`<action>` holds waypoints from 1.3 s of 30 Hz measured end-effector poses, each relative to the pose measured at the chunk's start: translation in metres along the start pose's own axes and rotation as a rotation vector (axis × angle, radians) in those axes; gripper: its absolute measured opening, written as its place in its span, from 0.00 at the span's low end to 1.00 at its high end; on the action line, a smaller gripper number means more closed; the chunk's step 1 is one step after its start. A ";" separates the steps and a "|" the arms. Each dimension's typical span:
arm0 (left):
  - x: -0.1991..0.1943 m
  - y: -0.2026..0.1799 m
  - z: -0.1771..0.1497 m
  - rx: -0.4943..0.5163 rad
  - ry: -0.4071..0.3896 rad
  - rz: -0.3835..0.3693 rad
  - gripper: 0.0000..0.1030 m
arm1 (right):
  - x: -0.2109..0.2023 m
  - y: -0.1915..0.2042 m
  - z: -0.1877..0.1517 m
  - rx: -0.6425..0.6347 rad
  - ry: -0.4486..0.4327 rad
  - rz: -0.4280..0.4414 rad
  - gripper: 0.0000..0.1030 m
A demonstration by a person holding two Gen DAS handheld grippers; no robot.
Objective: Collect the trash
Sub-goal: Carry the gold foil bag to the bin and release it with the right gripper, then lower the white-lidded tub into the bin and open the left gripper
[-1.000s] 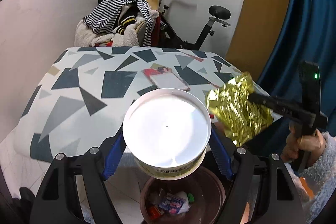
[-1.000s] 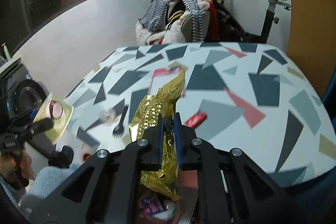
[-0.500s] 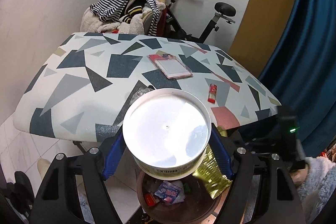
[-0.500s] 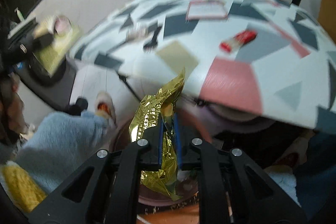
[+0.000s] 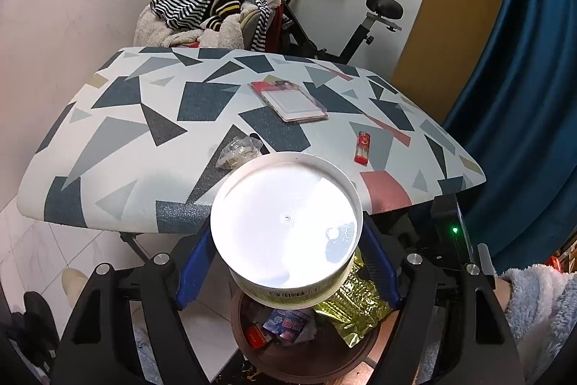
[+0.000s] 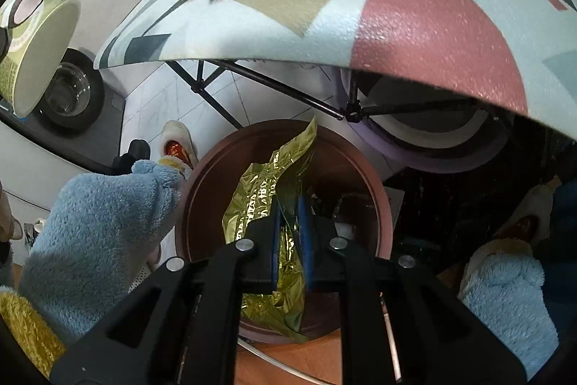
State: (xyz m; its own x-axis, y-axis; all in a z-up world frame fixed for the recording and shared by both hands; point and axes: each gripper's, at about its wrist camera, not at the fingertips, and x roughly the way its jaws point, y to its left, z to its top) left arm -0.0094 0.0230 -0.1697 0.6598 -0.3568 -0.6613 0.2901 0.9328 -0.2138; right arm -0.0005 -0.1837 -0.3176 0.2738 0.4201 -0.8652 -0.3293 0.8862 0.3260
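A: Gold foil wrapper (image 6: pixel 267 201), where's it now?

B: Down over the brown bin (image 6: pixel 375 204), lower part already inside the rim. A sec ago it was up at table height, so the R gripper (image 6: pixel 288 222) has dropped w/ it. Jaws still pinched tight on the foil, not let go yet.

A: So basically one release from done on that piece.

B: I'd say so. Once it opens, the wrapper should fall in w/ the other scraps (image 5: pixel 285 327) at the bottom.

A: And the L one?

B: L gripper (image 5: pixel 288 262) barely shifted. Standing wide, blue pads clamped on the sides of the paper bowl (image 5: pixel 285 230), mouth tilted toward the cam, inside looks empty. Bowl hangs just above the bin too, prob. next in.

A: Anything left on top?

B: Yep. On the patterned table (image 5: pixel 119 147): crumpled clear plastic (image 5: pixel 238 150) near the front edge, a red lighter (image 5: pixel 362 147), and a flat card pack (image 5: pixel 288 100) further back. Whether lighter and pack count as trash, can't say.
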 end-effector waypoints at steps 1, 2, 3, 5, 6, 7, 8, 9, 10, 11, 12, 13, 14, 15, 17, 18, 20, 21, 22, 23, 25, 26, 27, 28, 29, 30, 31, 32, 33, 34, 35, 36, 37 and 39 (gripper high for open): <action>0.000 0.000 0.000 0.001 0.001 -0.002 0.71 | 0.001 0.000 -0.001 0.006 0.005 -0.008 0.14; 0.001 -0.001 0.000 0.002 0.002 -0.004 0.71 | 0.001 -0.002 -0.001 0.012 0.010 -0.011 0.14; 0.001 -0.002 0.000 0.004 0.002 -0.004 0.71 | 0.000 -0.004 0.000 0.016 0.011 -0.010 0.14; 0.001 -0.003 -0.001 0.009 0.003 -0.005 0.71 | -0.001 -0.006 0.002 0.024 0.012 -0.006 0.14; 0.002 -0.003 -0.001 0.011 0.004 -0.006 0.71 | -0.001 -0.007 0.002 0.027 0.013 -0.006 0.14; 0.002 -0.004 -0.001 0.012 0.005 -0.008 0.71 | -0.001 -0.008 0.004 0.028 0.014 -0.007 0.14; 0.002 -0.004 -0.002 0.013 0.006 -0.008 0.71 | 0.000 -0.008 0.004 0.030 0.016 -0.009 0.15; 0.002 -0.004 -0.002 0.012 0.007 -0.008 0.71 | 0.000 -0.009 0.005 0.033 0.018 -0.014 0.16; 0.002 -0.004 -0.002 0.010 0.008 -0.009 0.71 | 0.001 -0.008 0.005 0.036 0.020 -0.017 0.17; 0.002 -0.004 -0.003 0.007 0.009 -0.010 0.71 | 0.001 -0.008 0.005 0.039 0.020 -0.019 0.20; 0.002 -0.003 -0.003 0.004 0.010 -0.012 0.71 | 0.000 -0.009 0.005 0.043 0.017 -0.017 0.28; 0.002 -0.003 -0.003 0.003 0.011 -0.013 0.71 | -0.002 -0.009 0.005 0.044 0.009 -0.021 0.33; 0.003 -0.003 -0.004 0.003 0.012 -0.014 0.71 | -0.002 -0.009 0.005 0.044 0.007 -0.024 0.44; 0.003 -0.004 -0.004 0.004 0.013 -0.014 0.71 | -0.005 -0.008 0.006 0.043 -0.004 -0.034 0.57; 0.004 -0.004 -0.005 0.006 0.015 -0.015 0.71 | -0.009 -0.008 0.007 0.040 -0.020 -0.042 0.67; 0.005 -0.004 -0.006 0.006 0.016 -0.015 0.71 | -0.014 -0.007 0.008 0.037 -0.041 -0.043 0.73; 0.007 -0.002 -0.008 -0.001 0.019 -0.015 0.71 | -0.022 -0.007 0.009 0.031 -0.074 -0.060 0.85; 0.008 -0.001 -0.009 -0.009 0.020 -0.018 0.71 | -0.029 -0.006 0.011 0.022 -0.105 -0.090 0.90; 0.009 0.000 -0.010 -0.014 0.021 -0.019 0.71 | -0.035 -0.006 0.012 0.014 -0.129 -0.106 0.91; 0.010 0.000 -0.011 -0.016 0.022 -0.020 0.71 | -0.037 -0.006 0.013 0.013 -0.139 -0.110 0.93; 0.012 0.001 -0.014 -0.013 0.023 -0.027 0.71 | -0.050 -0.008 0.016 0.015 -0.201 -0.122 0.94; 0.012 0.000 -0.016 -0.010 0.022 -0.029 0.71 | -0.052 -0.009 0.016 0.016 -0.212 -0.123 0.94; 0.013 0.000 -0.018 -0.005 0.019 -0.031 0.71 | -0.057 -0.011 0.016 0.018 -0.244 -0.128 0.94; 0.014 -0.001 -0.020 0.000 0.016 -0.035 0.71 | -0.060 -0.012 0.016 0.017 -0.260 -0.133 0.94; 0.015 -0.001 -0.022 0.003 0.015 -0.040 0.71 | -0.062 -0.014 0.015 0.016 -0.277 -0.140 0.94; 0.017 -0.002 -0.025 0.006 0.013 -0.047 0.71 | -0.065 -0.015 0.014 0.010 -0.296 -0.160 0.94; 0.020 -0.002 -0.028 0.012 0.011 -0.057 0.71 | -0.066 -0.014 0.014 0.006 -0.306 -0.171 0.94; 0.021 -0.003 -0.031 0.016 0.010 -0.062 0.71 | -0.067 -0.014 0.014 0.000 -0.318 -0.182 0.94; 0.024 -0.003 -0.034 0.022 0.011 -0.070 0.71 | -0.067 -0.014 0.012 -0.008 -0.332 -0.207 0.94; 0.027 -0.005 -0.037 0.027 0.012 -0.074 0.71 | -0.067 -0.015 0.013 -0.009 -0.339 -0.216 0.94; 0.030 -0.006 -0.041 0.035 0.012 -0.082 0.71 | -0.066 -0.017 0.011 0.000 -0.347 -0.230 0.94; 0.034 -0.007 -0.046 0.042 0.014 -0.089 0.71 | -0.067 -0.020 0.012 0.014 -0.352 -0.239 0.94; 0.038 -0.007 -0.050 0.047 0.017 -0.094 0.71 | -0.068 -0.021 0.010 0.021 -0.355 -0.243 0.94; 0.046 -0.008 -0.058 0.042 0.032 -0.105 0.72 | -0.065 -0.025 0.008 0.067 -0.367 -0.276 0.94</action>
State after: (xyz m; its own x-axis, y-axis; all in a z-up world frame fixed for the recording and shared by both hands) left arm -0.0214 0.0018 -0.2403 0.6019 -0.4497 -0.6599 0.3858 0.8873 -0.2528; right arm -0.0026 -0.2317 -0.2661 0.6489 0.1978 -0.7347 -0.1436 0.9801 0.1370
